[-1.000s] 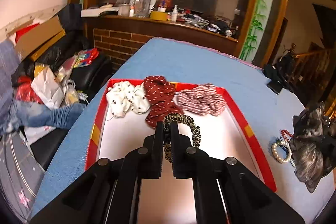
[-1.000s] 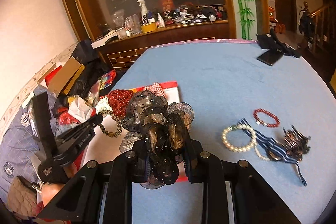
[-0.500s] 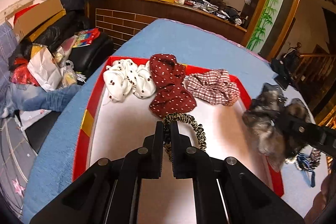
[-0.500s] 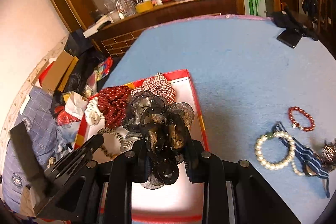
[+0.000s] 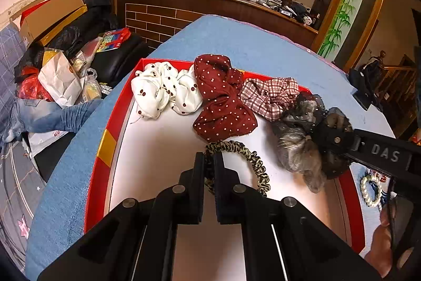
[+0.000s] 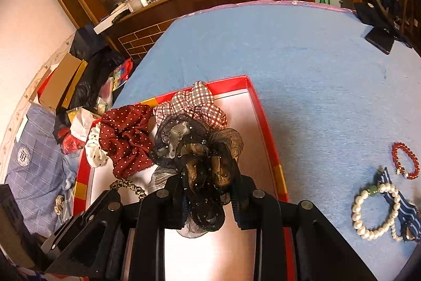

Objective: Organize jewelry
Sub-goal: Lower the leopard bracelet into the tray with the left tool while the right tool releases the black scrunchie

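A red tray (image 5: 123, 102) with a white floor holds a white spotted scrunchie (image 5: 163, 91), a dark red dotted one (image 5: 221, 102) and a plaid one (image 5: 268, 96) along its far end. My left gripper (image 5: 209, 157) is shut on a leopard-print scrunchie (image 5: 252, 162), whose loop rests on the tray floor. My right gripper (image 6: 208, 175) holds a black and bronze mesh scrunchie (image 6: 200, 146) over the tray's right half, just in front of the plaid one. Its jaws are opening, with the mesh still filling the gap between them.
On the blue tablecloth right of the tray lie a pearl bracelet (image 6: 373, 212), a red bead bracelet (image 6: 406, 159) and a blue striped ribbon (image 6: 402, 204). A dark phone (image 6: 380, 40) lies at the far right corner. Bags and boxes crowd the floor to the left.
My right gripper carried the mesh scrunchie left and down, from over the cloth to above the tray beside the plaid one. The left gripper sank slightly with the leopard scrunchie.
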A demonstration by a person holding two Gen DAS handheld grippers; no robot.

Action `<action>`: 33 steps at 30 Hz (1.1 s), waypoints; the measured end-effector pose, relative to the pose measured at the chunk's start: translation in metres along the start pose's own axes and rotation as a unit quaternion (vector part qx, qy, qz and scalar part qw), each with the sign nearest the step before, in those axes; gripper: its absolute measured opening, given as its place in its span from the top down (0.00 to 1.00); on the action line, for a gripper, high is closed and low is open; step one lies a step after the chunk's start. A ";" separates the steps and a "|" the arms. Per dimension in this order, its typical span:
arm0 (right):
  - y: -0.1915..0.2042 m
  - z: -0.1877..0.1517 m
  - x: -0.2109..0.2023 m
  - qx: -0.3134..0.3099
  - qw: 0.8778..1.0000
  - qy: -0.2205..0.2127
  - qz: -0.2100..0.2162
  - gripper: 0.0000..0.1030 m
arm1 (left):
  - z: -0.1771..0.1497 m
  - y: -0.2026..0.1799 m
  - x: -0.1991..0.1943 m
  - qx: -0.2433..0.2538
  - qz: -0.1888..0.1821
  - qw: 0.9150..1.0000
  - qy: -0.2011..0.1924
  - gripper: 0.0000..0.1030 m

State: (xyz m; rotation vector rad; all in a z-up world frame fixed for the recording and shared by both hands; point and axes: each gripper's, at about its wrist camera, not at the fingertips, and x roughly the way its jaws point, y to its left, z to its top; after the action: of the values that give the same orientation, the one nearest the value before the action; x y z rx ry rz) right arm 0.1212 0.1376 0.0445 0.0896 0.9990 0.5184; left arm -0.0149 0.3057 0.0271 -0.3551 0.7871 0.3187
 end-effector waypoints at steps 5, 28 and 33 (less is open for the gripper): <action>-0.001 0.000 0.008 -0.002 1.000 0.008 -0.005 0.66 | 0.001 -0.001 -0.001 0.001 0.003 1.000 -0.003 0.94; -0.006 -0.003 -0.015 -0.002 1.000 -0.007 0.001 0.46 | 0.000 -0.003 -0.008 0.014 0.006 1.000 -0.025 0.71; -0.009 -0.004 -0.024 0.003 1.000 -0.015 0.016 0.35 | 0.000 -0.004 -0.012 0.015 0.004 0.999 -0.035 0.63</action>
State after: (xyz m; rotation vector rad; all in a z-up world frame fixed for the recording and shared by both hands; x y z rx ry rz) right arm 0.1117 0.1181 0.0581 0.1194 0.9704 0.5415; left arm -0.0214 0.2999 0.0371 -0.3114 0.7235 0.3240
